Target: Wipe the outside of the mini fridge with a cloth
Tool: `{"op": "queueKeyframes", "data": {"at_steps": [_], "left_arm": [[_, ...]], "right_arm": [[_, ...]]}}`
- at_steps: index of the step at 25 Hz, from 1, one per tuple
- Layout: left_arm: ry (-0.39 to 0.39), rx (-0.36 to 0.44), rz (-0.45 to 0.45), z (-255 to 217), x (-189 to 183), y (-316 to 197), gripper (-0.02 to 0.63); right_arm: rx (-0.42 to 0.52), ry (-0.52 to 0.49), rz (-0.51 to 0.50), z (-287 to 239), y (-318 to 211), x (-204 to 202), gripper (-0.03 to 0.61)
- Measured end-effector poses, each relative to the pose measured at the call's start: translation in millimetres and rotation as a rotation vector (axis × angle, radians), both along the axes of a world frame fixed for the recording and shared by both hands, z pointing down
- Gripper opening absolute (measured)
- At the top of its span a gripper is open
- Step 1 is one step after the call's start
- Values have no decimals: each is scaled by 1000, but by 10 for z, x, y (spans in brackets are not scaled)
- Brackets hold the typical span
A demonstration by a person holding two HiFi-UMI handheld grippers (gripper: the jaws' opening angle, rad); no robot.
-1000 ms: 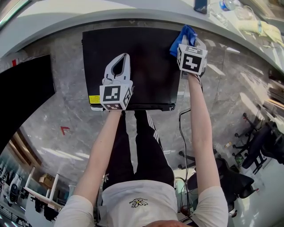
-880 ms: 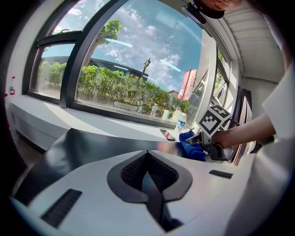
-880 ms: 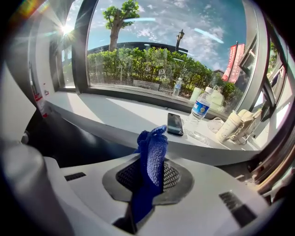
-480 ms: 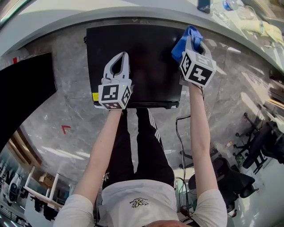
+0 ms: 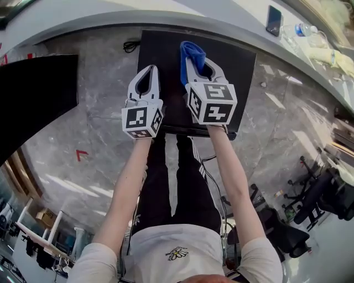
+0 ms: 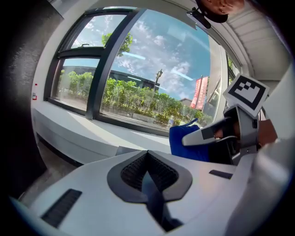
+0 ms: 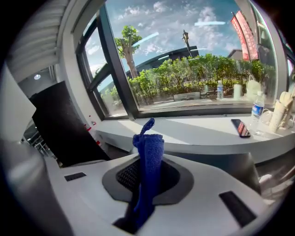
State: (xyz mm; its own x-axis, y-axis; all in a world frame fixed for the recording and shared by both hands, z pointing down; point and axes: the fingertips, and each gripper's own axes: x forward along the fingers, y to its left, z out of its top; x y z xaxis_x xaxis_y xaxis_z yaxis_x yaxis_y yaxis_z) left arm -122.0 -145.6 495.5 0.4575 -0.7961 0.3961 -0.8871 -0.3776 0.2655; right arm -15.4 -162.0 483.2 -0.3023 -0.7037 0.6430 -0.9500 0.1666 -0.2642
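While the right gripper (image 7: 146, 177) pinches a cloth (image 7: 148, 156) over the fridge (image 5: 240, 69), the left gripper (image 6: 147, 173) is pressed together; a phone (image 5: 273, 21) lies on the ledge (image 5: 110, 14).

Hard daylight floods in through the window (image 7: 184, 60) ahead of me; the sill (image 7: 207, 133) blows out nearly white; pale streaks of glare lie across the polished floor (image 5: 72, 138); both gripper views bow strongly and fall to black at the corners; my left claw (image 6: 148, 159), close to its lens, looks slightly soft.
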Motion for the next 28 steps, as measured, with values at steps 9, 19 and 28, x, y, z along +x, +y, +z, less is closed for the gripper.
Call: {"op": "queueKeyframes", "data": {"at_steps": [9,19,28], "left_arm": [[-22,-5,-170,-39,-1096,0,5],[-27,13,-214,37,-1436,-120,5],[-37,-24,-182,219,-1303,-182,5]], "right_arm": [[34,-203,-158,-539,-31,-1471,61],[-138,-18,-130,583,-391,-1657,61],[-184,57,-119,848,-498,-1483,61]]}}
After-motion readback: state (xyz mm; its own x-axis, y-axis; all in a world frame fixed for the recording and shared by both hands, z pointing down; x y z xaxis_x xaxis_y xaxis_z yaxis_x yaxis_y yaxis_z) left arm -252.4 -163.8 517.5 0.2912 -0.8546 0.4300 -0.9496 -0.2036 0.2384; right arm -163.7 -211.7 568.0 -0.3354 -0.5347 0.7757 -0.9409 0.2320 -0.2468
